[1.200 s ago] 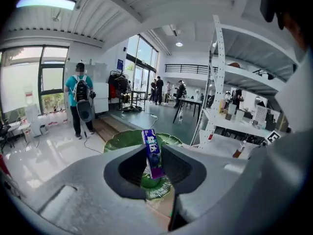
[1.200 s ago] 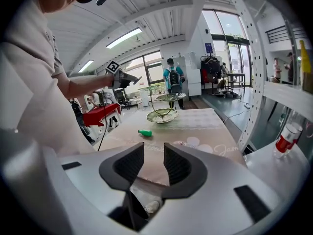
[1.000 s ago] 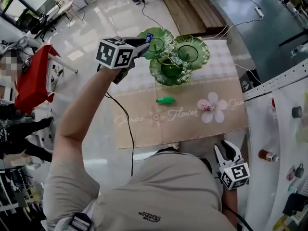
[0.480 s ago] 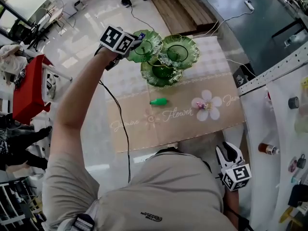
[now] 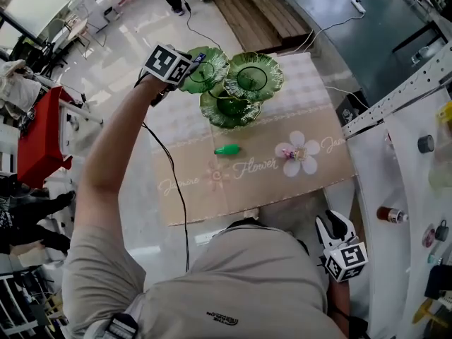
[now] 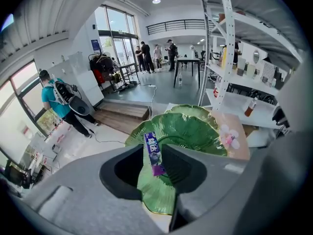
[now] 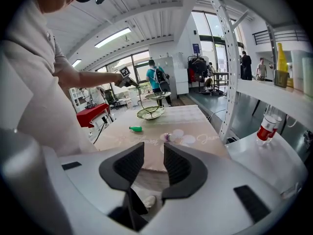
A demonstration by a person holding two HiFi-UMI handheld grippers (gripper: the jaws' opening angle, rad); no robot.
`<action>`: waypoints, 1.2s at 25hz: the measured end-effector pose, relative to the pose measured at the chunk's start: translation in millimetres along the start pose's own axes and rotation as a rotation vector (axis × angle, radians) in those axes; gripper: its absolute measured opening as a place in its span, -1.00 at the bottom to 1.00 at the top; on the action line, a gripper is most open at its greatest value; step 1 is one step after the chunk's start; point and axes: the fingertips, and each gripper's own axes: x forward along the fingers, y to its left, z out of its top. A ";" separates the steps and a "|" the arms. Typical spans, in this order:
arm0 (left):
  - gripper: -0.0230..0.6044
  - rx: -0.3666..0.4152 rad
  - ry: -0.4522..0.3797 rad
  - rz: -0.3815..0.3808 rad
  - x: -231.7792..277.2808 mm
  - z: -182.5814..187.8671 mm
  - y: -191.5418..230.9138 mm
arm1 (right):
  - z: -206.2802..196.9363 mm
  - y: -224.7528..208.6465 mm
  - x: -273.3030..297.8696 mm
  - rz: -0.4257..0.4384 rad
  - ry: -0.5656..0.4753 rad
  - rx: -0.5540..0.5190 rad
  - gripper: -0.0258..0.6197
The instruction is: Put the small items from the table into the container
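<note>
A green three-plate tiered dish [image 5: 253, 76] stands at the far end of the table. My left gripper [image 5: 192, 61] hangs over its upper-left plate [image 5: 209, 73], shut on a narrow purple packet [image 6: 153, 148] that stands upright between the jaws, above the green plate [image 6: 190, 131]. A small green item [image 5: 227, 149] lies on the tan mat. A pink and purple sweet [image 5: 289, 154] rests on the printed flower. My right gripper [image 5: 336, 226] waits near the table's front edge beside the person's body, open with nothing between its jaws; it looks along the table at the green item [image 7: 135, 129].
The tan mat [image 5: 212, 189] covers the table. On the right stands a white shelf rack with a red-labelled bottle [image 5: 388, 214] and other small things. A red cart [image 5: 39, 129] is on the floor to the left. A black cable [image 5: 173, 189] trails off the left gripper.
The left gripper has sunk and tilted in toward the upper-left plate, still holding the packet. The right gripper has hardly moved.
</note>
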 end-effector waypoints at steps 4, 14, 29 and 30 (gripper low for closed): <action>-0.60 -0.014 -0.064 0.051 -26.1 7.3 -1.5 | -5.7 -3.0 -8.9 0.010 -0.001 -0.009 -0.50; -0.63 0.031 -0.365 0.157 -125.7 13.0 -126.0 | -8.5 -15.1 -33.6 0.104 -0.032 -0.076 -0.68; -0.90 -0.372 -0.564 -0.255 -154.8 -41.5 -456.1 | -20.1 8.3 -67.6 0.369 -0.031 -0.266 -0.85; -0.90 -0.364 -0.549 -0.259 -151.6 -46.6 -472.4 | -23.0 12.0 -69.9 0.386 -0.029 -0.280 -0.85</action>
